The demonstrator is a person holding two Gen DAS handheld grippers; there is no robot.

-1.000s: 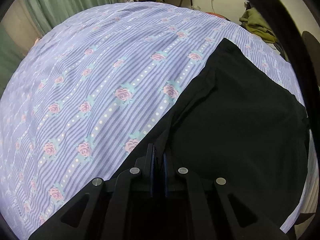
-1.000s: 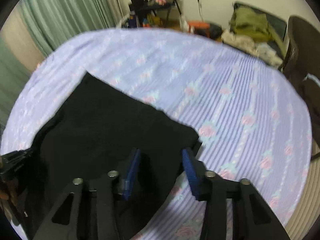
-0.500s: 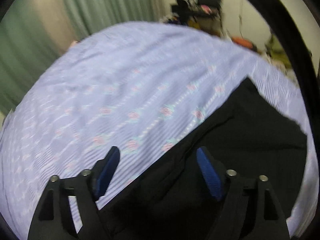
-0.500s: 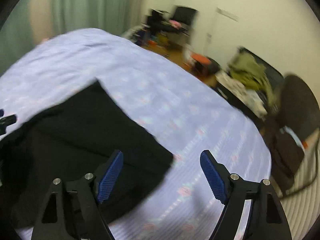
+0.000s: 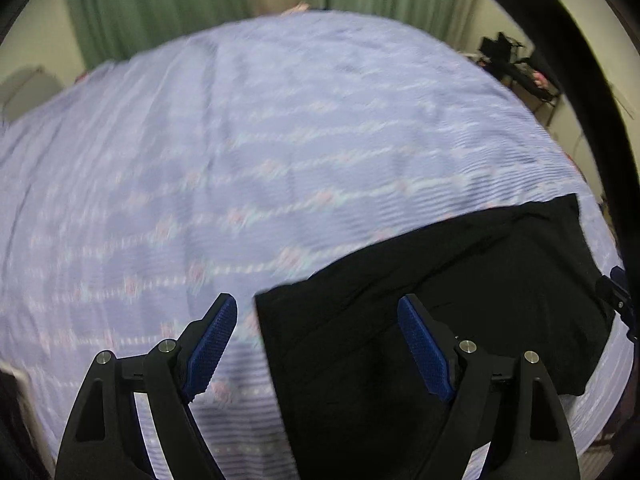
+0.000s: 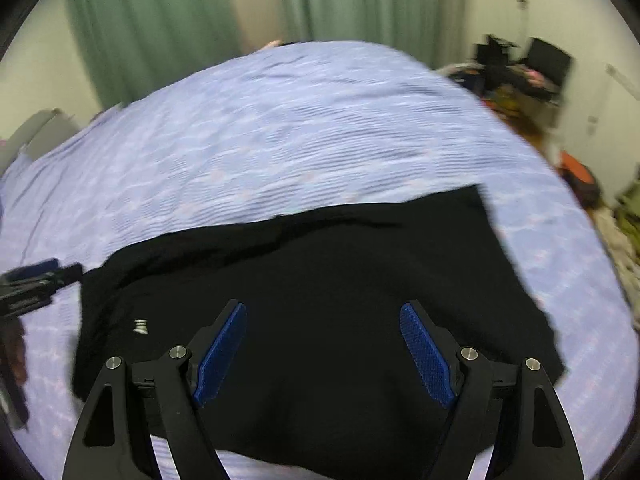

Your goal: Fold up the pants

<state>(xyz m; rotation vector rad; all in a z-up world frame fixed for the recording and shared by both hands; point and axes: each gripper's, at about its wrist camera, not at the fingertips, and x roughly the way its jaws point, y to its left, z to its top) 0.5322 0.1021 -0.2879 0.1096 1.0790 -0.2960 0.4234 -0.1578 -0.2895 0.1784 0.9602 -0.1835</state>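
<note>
Left wrist view: left gripper [image 5: 318,342] wide open, empty, over the near-left corner of the black pants [image 5: 460,312] lying folded on the bedsheet [image 5: 240,160]. Risk: a low finger snags that corner, undoing the fold. Earlier it was pinched shut on the cloth.

Right wrist view: right gripper [image 6: 322,348] spread, empty, above the pants' middle; narrower before, jaws over their edge.
</note>
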